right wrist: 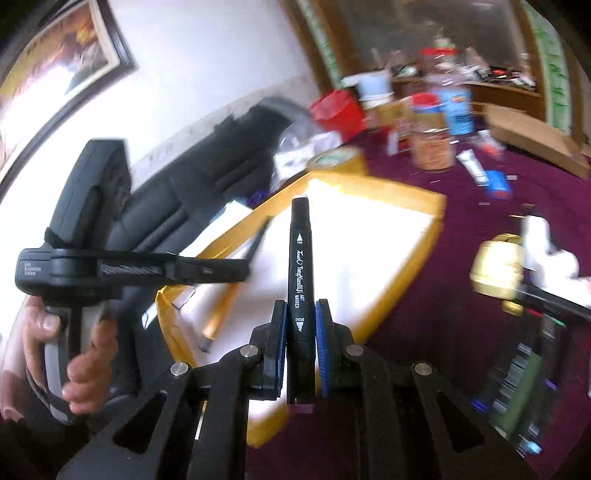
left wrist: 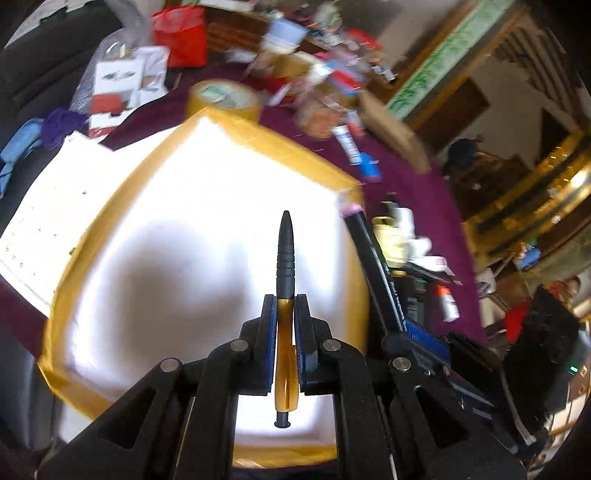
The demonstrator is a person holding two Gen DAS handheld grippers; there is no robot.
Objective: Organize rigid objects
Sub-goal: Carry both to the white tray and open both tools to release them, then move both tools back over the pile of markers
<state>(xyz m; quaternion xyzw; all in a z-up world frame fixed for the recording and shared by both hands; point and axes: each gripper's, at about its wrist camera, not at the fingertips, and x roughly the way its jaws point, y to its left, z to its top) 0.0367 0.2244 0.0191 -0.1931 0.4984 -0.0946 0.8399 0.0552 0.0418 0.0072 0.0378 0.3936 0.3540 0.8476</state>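
Note:
My left gripper (left wrist: pixel 285 301) is shut on a pen (left wrist: pixel 286 258) with a gold barrel and a black ribbed tip that points forward. It hangs over a shallow white tray (left wrist: pixel 207 177) with a yellow taped rim. My right gripper (right wrist: pixel 300 306) is shut on a black art marker (right wrist: pixel 299 258) with white lettering, also above that tray (right wrist: pixel 373 236). In the left wrist view the marker (left wrist: pixel 373 269) and the right gripper's blue pad show at the right. In the right wrist view the left gripper (right wrist: pixel 255 243), held by a hand (right wrist: pixel 85 365), carries the pen (right wrist: pixel 221 314) at the left.
A purple cloth (left wrist: pixel 417 192) covers the table. A roll of yellow tape (left wrist: pixel 223 98) lies behind the tray. Jars, tubes, a red bag (left wrist: pixel 181 35) and boxes crowd the back. A gold bottle (right wrist: pixel 498 266) and a rack of markers (right wrist: pixel 524 376) stand right of the tray.

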